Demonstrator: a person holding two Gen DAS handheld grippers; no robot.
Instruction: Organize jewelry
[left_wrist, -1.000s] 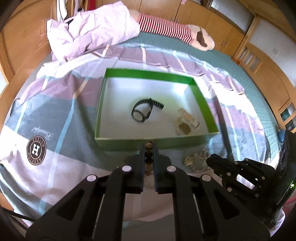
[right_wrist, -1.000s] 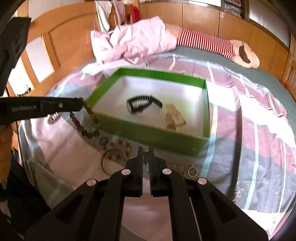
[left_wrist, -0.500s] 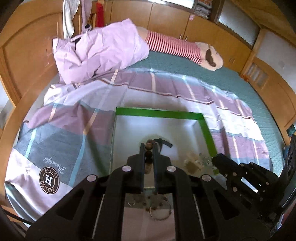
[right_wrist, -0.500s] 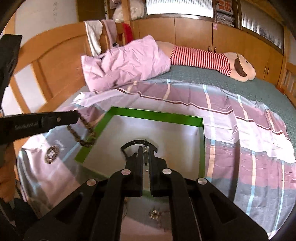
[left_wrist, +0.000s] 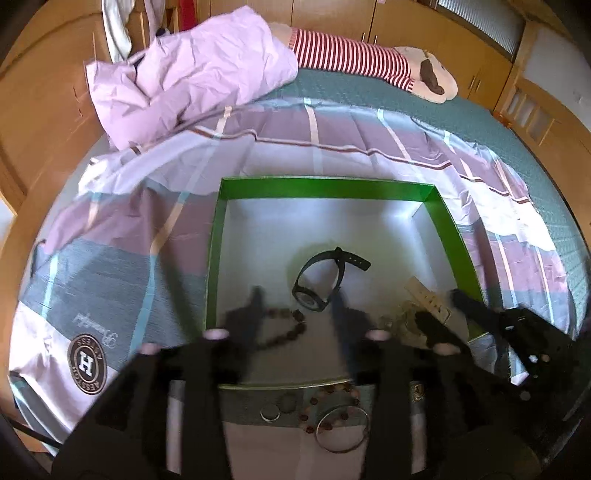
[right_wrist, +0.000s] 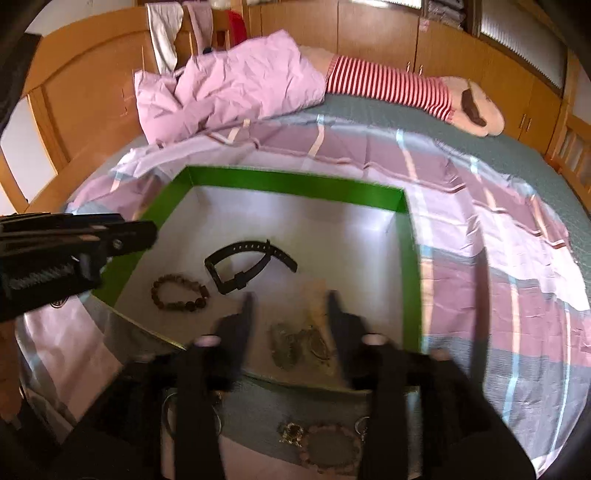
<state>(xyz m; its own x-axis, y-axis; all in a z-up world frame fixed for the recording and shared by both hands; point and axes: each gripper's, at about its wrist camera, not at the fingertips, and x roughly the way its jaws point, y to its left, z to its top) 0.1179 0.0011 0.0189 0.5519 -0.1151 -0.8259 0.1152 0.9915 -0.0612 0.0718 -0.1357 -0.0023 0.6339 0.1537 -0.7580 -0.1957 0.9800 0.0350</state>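
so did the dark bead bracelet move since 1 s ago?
Yes. It hung from the shut left gripper outside the green box; now the bead bracelet lies inside, left of the black watch, fingers open.

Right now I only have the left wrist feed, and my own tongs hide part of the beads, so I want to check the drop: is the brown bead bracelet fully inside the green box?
Observer: Yes. The right wrist view shows the brown bead bracelet as a closed loop lying flat on the floor of the green box, left of the black watch.
Operator: Are the right tongs holding anything?
Observer: No. The right tongs are open and empty, and a heap of metal pieces on the box floor shows between them.
Operator: Anything outside that I miss?
Observer: A pale pink bead bracelet lies on the bedspread in front of the box's near wall.
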